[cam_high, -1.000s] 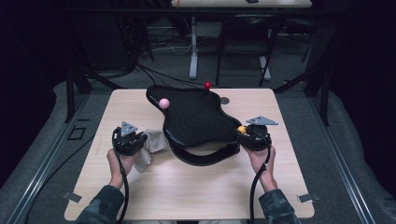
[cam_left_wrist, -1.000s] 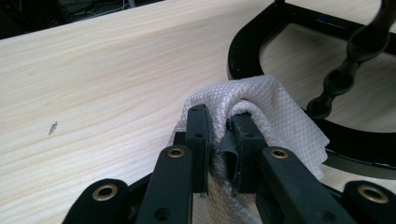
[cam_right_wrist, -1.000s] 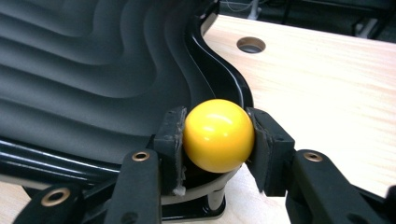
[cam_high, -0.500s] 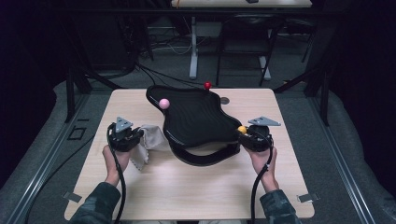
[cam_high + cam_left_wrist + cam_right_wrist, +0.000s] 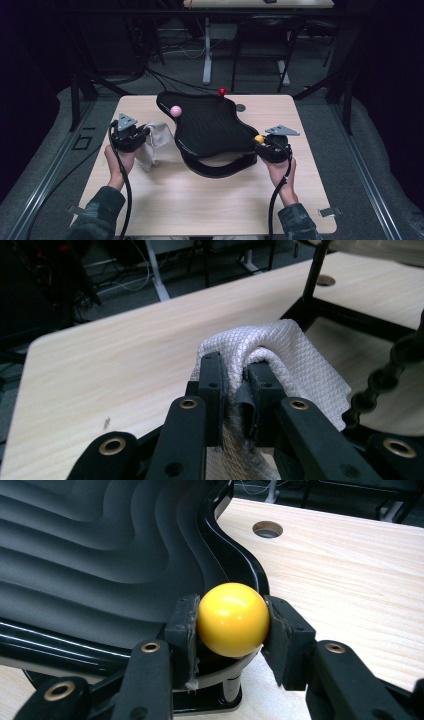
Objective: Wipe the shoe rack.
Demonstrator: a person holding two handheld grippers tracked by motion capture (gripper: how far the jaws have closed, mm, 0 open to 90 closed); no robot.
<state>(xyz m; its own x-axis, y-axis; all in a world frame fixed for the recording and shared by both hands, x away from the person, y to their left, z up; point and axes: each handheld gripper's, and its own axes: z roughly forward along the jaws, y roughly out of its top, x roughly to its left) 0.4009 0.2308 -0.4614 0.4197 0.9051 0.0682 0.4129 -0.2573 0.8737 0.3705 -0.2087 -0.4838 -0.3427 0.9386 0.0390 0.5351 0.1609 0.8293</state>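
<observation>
A black wavy tray (image 5: 210,125) stands raised on a frame in the middle of the table. My right gripper (image 5: 265,145) is at the tray's right corner, shut on a yellow ball (image 5: 233,619) that sits at the tray's rim (image 5: 235,562). The yellow ball (image 5: 259,139) shows by the gripper in the high view. My left gripper (image 5: 135,137) is left of the tray, shut on a white waffle-weave cloth (image 5: 280,352), whose fold bulges over the jaws. The cloth (image 5: 152,145) hangs beside the tray's left edge. A pink ball (image 5: 175,110) and a red ball (image 5: 222,91) sit on the tray's far rim.
The light wooden table (image 5: 200,200) has a cable hole (image 5: 241,107) behind the tray. A black cable chain (image 5: 385,375) hangs at the right of the left gripper view. Dark rails and floor surround the table, with another desk's legs (image 5: 207,55) beyond.
My left gripper has drifted left and slightly toward me with the cloth. My right gripper has stayed at the tray's right corner on the yellow ball.
</observation>
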